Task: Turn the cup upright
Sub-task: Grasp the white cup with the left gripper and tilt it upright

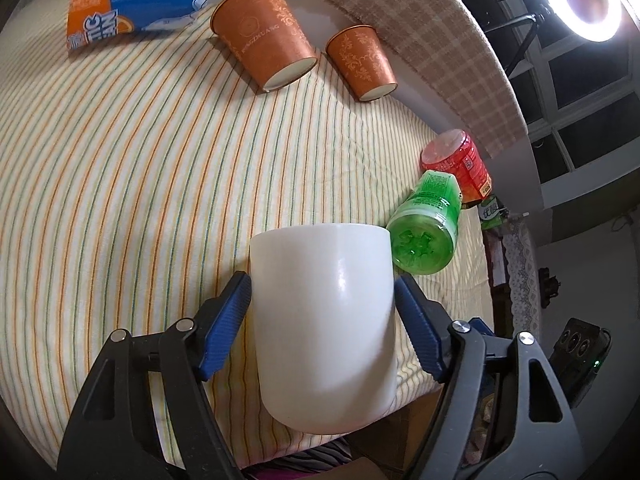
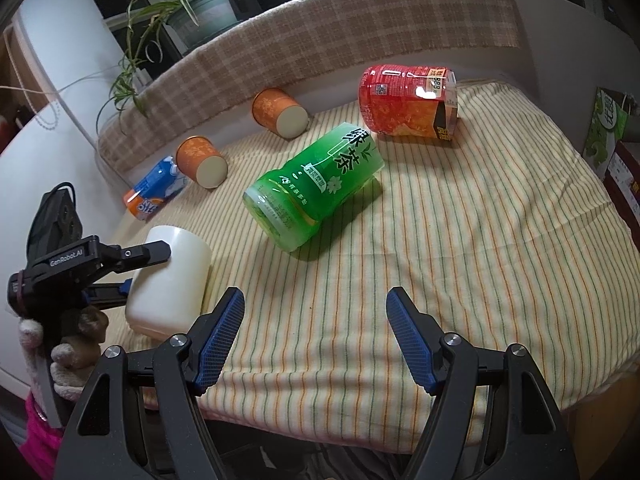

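Observation:
A plain white cup [image 1: 324,320] lies on its side on the striped cloth near the table's front edge. My left gripper [image 1: 323,284] has its blue pads against both sides of the cup. The right wrist view shows the same cup [image 2: 170,276] at lower left with the left gripper [image 2: 120,268] clamped on it. My right gripper [image 2: 315,300] is open and empty, above bare cloth to the right of the white cup. Two orange paper cups [image 1: 264,34] [image 1: 360,62] lie on their sides at the far edge.
A green bottle [image 2: 316,188] and a red bottle [image 2: 408,98] lie on the cloth [image 2: 460,240]. A blue and orange packet [image 1: 136,2] lies at the far left. A checked cloth [image 2: 320,44] covers the raised back edge. A potted plant [image 2: 192,4] stands behind.

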A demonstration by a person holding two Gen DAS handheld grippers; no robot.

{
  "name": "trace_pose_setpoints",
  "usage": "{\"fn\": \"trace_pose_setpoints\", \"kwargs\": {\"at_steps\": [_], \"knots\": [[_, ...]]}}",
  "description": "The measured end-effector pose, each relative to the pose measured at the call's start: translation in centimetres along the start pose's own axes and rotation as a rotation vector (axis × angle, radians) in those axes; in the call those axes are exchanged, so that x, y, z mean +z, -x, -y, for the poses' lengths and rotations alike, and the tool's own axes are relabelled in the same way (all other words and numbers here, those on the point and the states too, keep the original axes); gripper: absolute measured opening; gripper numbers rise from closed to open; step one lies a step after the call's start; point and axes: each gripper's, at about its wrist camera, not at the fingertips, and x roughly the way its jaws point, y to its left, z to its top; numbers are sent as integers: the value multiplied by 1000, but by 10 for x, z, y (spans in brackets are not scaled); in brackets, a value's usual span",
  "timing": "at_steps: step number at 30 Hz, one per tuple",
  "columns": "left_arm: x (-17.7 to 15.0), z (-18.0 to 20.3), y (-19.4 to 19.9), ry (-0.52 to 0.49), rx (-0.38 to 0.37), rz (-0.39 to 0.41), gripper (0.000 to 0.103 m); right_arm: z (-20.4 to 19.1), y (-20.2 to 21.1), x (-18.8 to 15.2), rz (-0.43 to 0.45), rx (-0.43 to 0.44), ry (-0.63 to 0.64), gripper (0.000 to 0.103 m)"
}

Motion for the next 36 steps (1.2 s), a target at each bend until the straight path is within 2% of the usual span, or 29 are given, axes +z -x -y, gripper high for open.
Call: {"fn": "trace_pose_setpoints", "kwargs": {"at_steps": [9,19,27,36], "knots": [[-10,22,12,-109,70,80,75,1,-1,0,0,-2,-1,74],[-21,49,29,-250,181,204,75,1,-1,0,1,-1,-2,74],[-27,58,34,-306,246,269,74,1,0,0,5,-5,1,74],[-33,64,29,-371,336,333,74,-3,2,-1,32,-53,38,74]]}}
